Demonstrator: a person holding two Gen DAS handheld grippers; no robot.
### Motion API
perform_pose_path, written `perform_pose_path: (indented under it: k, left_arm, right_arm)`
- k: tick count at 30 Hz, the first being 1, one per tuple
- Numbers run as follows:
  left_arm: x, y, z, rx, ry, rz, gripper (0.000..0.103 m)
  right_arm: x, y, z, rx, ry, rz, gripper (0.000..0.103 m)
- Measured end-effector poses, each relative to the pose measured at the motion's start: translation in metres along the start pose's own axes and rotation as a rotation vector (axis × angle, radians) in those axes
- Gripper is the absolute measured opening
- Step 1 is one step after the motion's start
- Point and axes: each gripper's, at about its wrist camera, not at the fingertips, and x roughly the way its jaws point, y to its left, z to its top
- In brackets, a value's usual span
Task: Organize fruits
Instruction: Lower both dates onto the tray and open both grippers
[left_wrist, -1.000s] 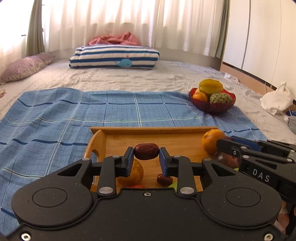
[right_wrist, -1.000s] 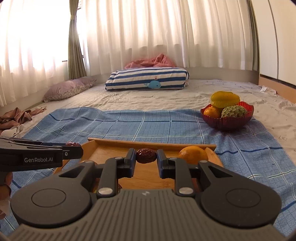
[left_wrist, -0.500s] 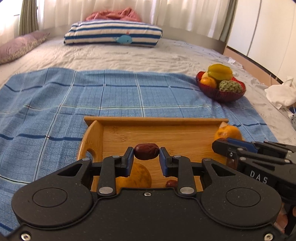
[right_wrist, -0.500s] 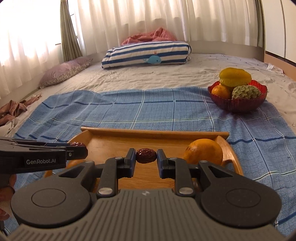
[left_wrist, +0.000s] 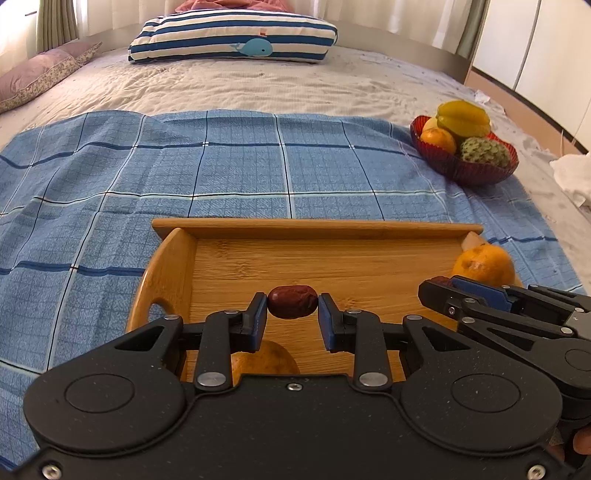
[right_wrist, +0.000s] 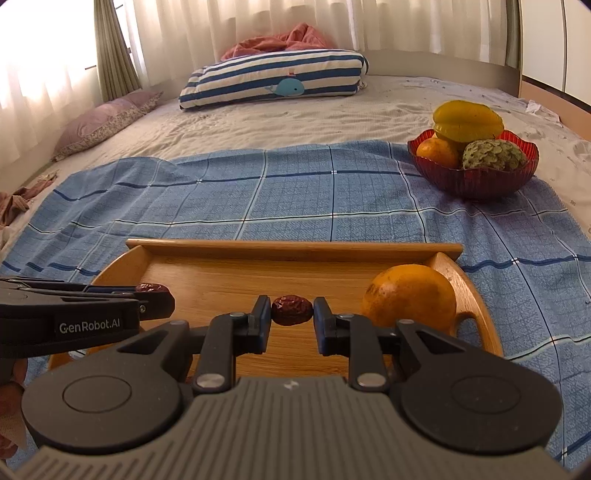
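Both tongs (left_wrist: 292, 308) (right_wrist: 291, 309) pinch dates; only left view shows yellowish fruit (left_wrist: 266, 358) beneath.

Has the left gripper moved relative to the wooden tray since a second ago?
Yes. The left gripper, jaws shut on a red date, has advanced over the wooden tray toward its far wall.

A tray (left_wrist: 314, 229) lies on a cloth (left_wrist: 221, 166) spread over the bed (left_wrist: 258, 81). An orange (right_wrist: 408, 301) sits in the tray's right end. A bowl (right_wrist: 476, 182) of fruit stands on the cloth's far right corner, well beyond the tray. A pillow (left_wrist: 232, 37) lies at the bed's far end, a second one (left_wrist: 40, 72) to its left. Above the tray, the left gripper (left_wrist: 292, 315) and right gripper (right_wrist: 291, 319) each hold a date (left_wrist: 292, 301) (right_wrist: 291, 309), side by side.
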Motion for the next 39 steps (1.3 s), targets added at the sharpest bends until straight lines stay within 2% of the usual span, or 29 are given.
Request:
perform_pose_path:
  k: [8, 39]
  left_arm:
    - [0.013, -0.008, -0.002, 0.009, 0.024, 0.011, 0.028]
    - [0.023, -0.019, -0.006, 0.048, 0.025, 0.026, 0.029]
  right_arm:
    - [0.012, -0.003, -0.004, 0.012, 0.038, -0.002, 0.029]
    - [0.027, -0.005, -0.012, -0.008, 0.066, -0.029, 0.03]
